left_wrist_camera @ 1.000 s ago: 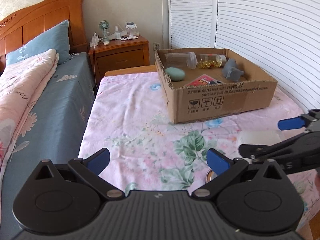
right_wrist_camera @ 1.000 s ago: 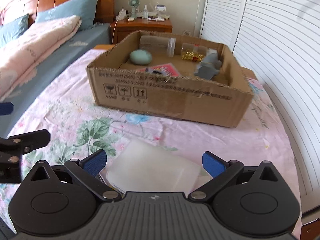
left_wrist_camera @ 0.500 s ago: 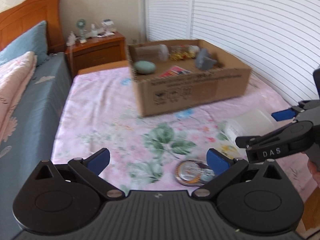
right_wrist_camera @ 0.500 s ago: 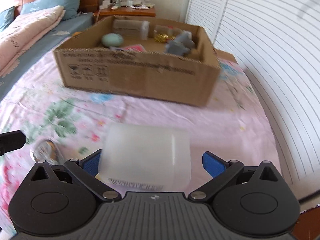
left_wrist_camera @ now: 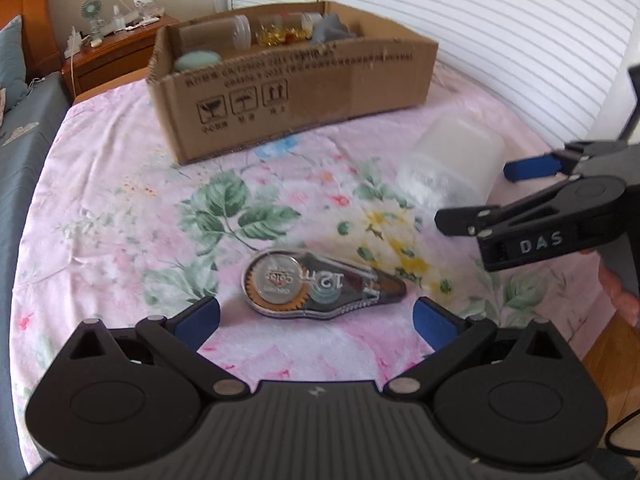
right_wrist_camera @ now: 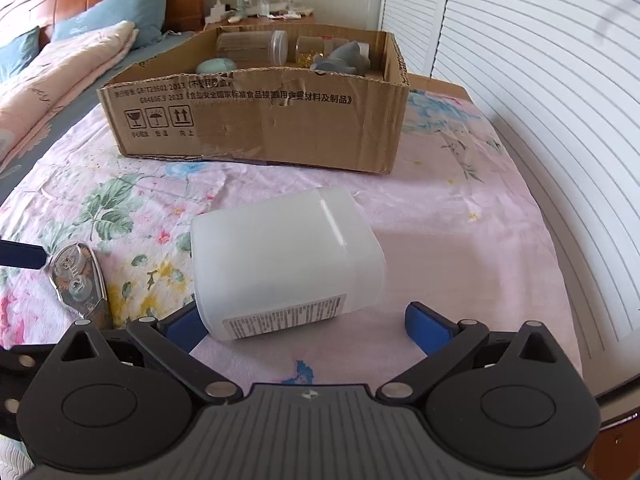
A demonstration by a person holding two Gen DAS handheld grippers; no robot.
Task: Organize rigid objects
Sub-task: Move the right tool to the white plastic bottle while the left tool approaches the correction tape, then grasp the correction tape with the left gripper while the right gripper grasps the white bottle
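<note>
A clear correction-tape dispenser [left_wrist_camera: 320, 282] lies flat on the floral sheet just ahead of my open, empty left gripper [left_wrist_camera: 316, 320]; it also shows in the right wrist view [right_wrist_camera: 78, 276]. A white plastic jar [right_wrist_camera: 286, 264] lies on its side between the fingers of my open right gripper [right_wrist_camera: 306, 324], not gripped; it also shows in the left wrist view [left_wrist_camera: 452, 164]. The right gripper [left_wrist_camera: 524, 196] shows at the right of the left wrist view. A cardboard box [right_wrist_camera: 260, 128] beyond holds a clear jar, a jar of yellow capsules, a green oval thing and a grey toy.
The bed's pink floral sheet [left_wrist_camera: 120, 200] carries everything. A wooden nightstand [left_wrist_camera: 116, 48] with a small fan stands behind the box. White louvred doors [right_wrist_camera: 540, 80] run along the right. Pillows and a pink quilt [right_wrist_camera: 60, 60] lie at the left.
Both grippers have moved forward and down toward the sheet. The tape dispenser has come into full view before the left gripper; the white jar now lies between the right fingers.
</note>
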